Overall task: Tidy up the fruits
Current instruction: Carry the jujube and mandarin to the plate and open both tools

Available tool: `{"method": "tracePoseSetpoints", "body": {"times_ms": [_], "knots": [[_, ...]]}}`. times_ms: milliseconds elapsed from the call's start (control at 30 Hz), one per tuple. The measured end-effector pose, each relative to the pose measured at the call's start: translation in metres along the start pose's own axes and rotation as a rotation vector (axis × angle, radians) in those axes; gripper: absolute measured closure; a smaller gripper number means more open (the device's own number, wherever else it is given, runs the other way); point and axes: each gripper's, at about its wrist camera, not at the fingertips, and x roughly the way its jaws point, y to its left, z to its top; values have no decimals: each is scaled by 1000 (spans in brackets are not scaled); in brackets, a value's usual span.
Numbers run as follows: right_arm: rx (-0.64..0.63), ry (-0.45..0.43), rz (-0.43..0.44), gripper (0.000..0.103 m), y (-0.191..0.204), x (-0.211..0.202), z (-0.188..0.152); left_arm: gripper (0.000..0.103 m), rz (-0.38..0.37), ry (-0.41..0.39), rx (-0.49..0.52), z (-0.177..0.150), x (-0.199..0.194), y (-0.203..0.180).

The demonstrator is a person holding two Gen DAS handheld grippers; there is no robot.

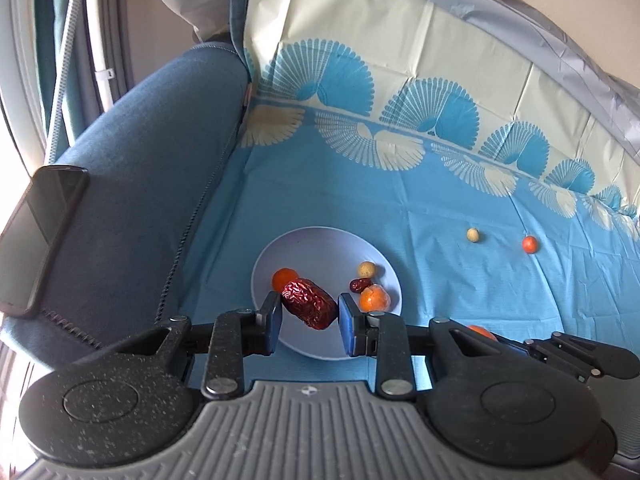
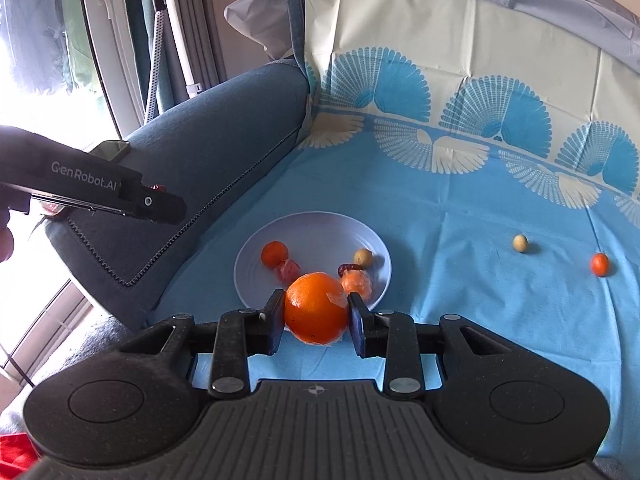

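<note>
A red date is clamped between the left gripper jaws, an orange between the right gripper jaws, both carried toward the plate just beyond, apparently for gathering; farther off, two small fruits lie loose.

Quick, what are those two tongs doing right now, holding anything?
Left tongs: closed on a red date.
Right tongs: closed on an orange.

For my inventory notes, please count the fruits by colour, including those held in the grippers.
Orange fruits: 4
Beige fruits: 2
Dark red dates: 2
Pinkish piece: 1
Total: 9
</note>
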Motion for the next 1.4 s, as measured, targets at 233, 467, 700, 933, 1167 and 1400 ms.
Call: {"method": "tracePoseSetpoints", "body": {"times_ms": [233,467,700,933,1167,1400], "knots": [[-12,13,1,69,-9,43,7,70,-19,82,3,18,59,2],[-31,57,2,69,-23,100,14,70,18,113,62,32,125,0],[-37,93,6,69,-28,144,20,70,13,140,104,43,181,-4],[-81,108,0,68,-26,167,20,60,20,146,160,50,213,-10],[-38,122,27,23,-26,155,24,1,7,65,124,46,175,-1],[80,183,26,6,-16,88,7,0,96,189,-4,7,102,19]]}}
